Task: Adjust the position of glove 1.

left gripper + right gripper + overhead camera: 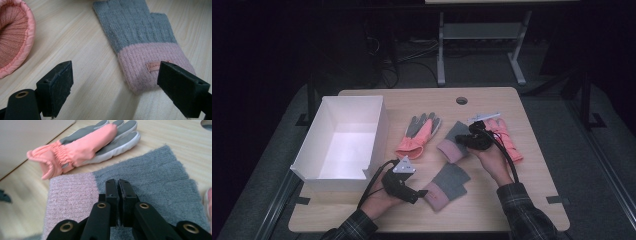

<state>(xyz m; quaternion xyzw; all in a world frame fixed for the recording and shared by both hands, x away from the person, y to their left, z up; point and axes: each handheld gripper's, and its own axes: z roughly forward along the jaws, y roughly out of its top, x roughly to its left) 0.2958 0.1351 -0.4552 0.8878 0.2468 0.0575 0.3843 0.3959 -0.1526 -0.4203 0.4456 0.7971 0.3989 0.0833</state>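
The high view looks forward and down from above the near edge of the table, far enough back to take in the whole top and the floor beyond. The left gripper view sits low and close over the near grey-and-pink knit glove, which the high view also holds. The right gripper view hovers just above the far knit glove, facing left toward the coral work glove, probably the one at the left gripper view's edge

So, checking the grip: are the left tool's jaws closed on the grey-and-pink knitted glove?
No: the left tool stands open, its jaws apart beside the grey-and-pink knitted glove.
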